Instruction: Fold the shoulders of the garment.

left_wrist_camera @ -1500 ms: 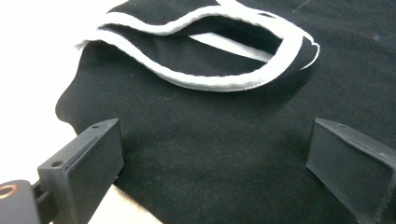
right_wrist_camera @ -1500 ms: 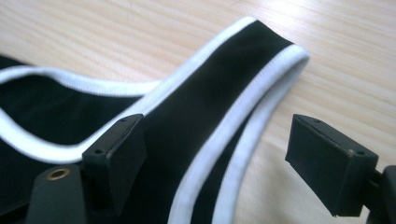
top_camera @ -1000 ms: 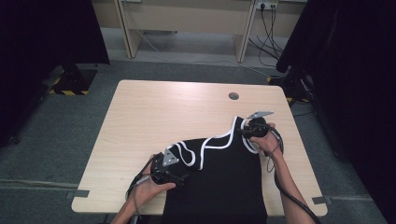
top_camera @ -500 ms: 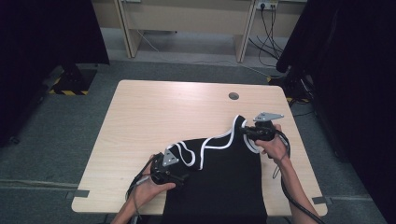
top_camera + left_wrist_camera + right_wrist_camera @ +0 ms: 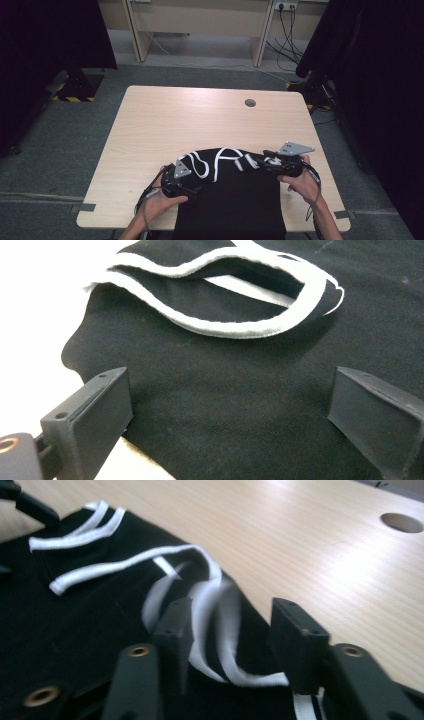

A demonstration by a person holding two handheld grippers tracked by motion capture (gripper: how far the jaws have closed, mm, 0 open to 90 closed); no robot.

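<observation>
Black garment (image 5: 75, 630) between right gripper's (image 5: 230, 640) jaws, seemingly loose.

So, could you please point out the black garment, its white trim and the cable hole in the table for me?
black garment (image 5: 235, 200), high view, on the plain black fabric near the table's front edge.
white trim (image 5: 235, 329), left gripper view, on the front curve of the trim loop.
cable hole (image 5: 250, 103), high view, on its middle.
</observation>
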